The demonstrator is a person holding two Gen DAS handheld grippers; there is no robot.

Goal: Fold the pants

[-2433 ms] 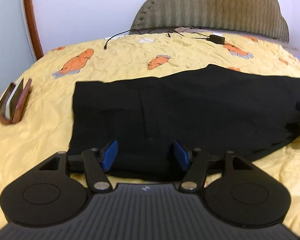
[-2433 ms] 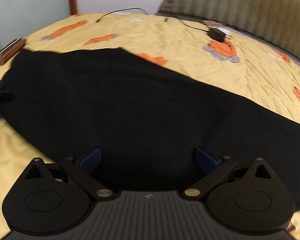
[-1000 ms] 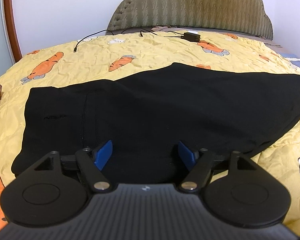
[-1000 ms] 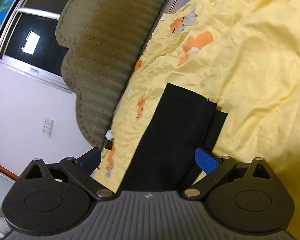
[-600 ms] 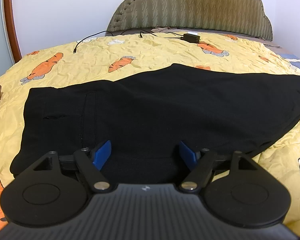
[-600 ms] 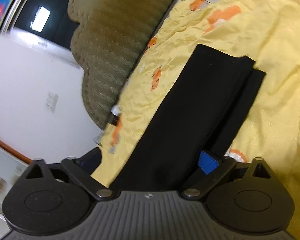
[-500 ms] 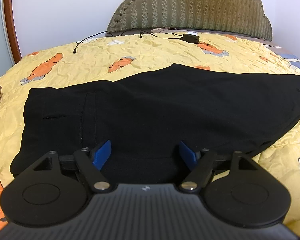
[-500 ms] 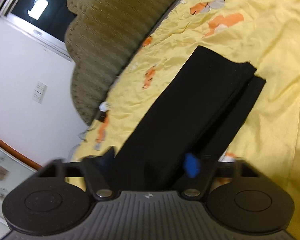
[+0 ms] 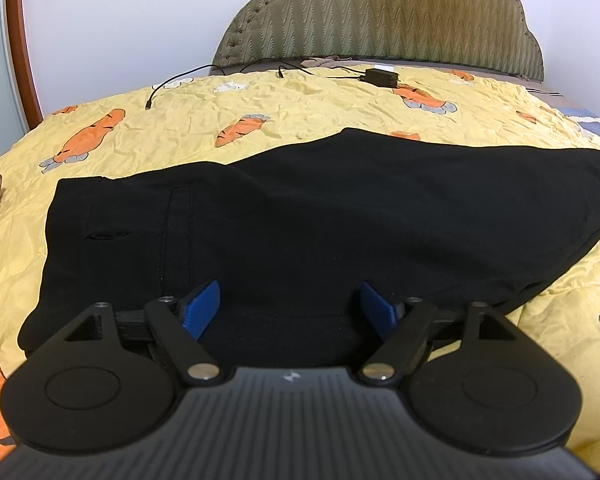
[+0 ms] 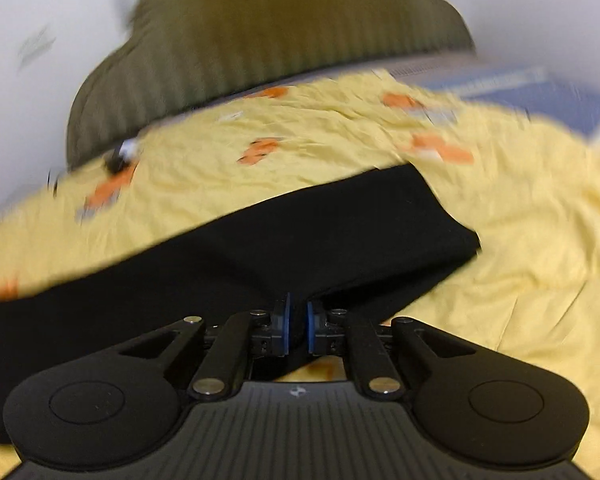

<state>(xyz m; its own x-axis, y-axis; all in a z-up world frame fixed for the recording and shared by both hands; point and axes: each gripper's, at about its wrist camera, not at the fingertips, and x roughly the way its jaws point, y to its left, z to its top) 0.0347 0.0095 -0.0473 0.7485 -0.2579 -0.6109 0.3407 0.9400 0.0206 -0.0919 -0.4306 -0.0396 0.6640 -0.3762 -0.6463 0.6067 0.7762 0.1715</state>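
Black pants (image 9: 320,216) lie flat across a bed covered by a yellow sheet (image 9: 300,108) printed with orange carrots. The left tongs (image 9: 290,306) stand wide apart just above the near edge of the pants, the blue pads (image 9: 202,310) clear of the cloth and nothing pinched between them; the waist end with a pocket slit lies ahead and to their left, the legs run off to their right. The right tongs (image 10: 297,328) have just closed on the pants (image 10: 260,256) near the leg end, their jaws drawn almost together with a fold of black cloth clamped between the blue pads (image 10: 286,330); the hem (image 10: 448,216) lies ahead and to their right, and the rest of the leg stretches away to their left. The right wrist view is smeared by motion. Beyond both tongs stands a padded olive headboard (image 9: 380,12); a black charger (image 9: 381,77) with its cable (image 9: 180,80) rests on the sheet at the far side, well apart from the pants.
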